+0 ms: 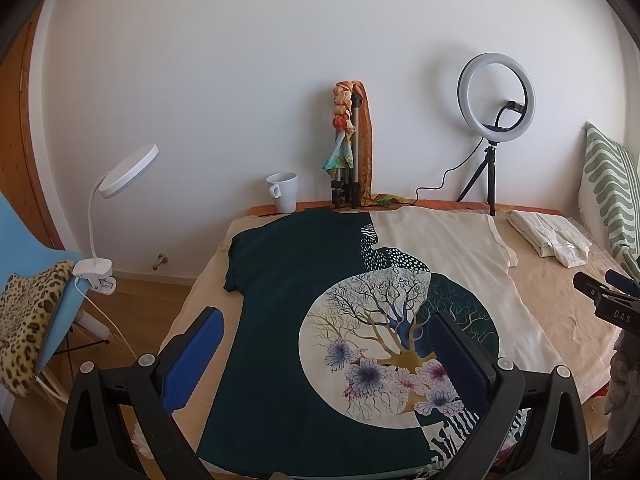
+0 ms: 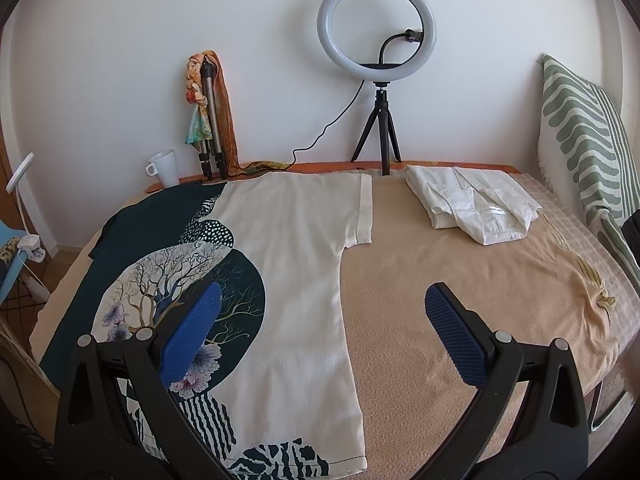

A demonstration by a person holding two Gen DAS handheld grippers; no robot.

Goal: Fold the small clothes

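Both tongs, the left gripper (image 1: pixel 326 354) and the right gripper (image 2: pixel 322 334), are spread and hold nothing. Under and ahead of them the T-shirt (image 1: pixel 304 320) lies flat, not yet folded. Far right, a white garment (image 2: pixel 476 208) looks already folded.

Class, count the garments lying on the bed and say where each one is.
2: the tree-print T-shirt spread flat on the left, and a folded white shirt at the far right near the ring light.
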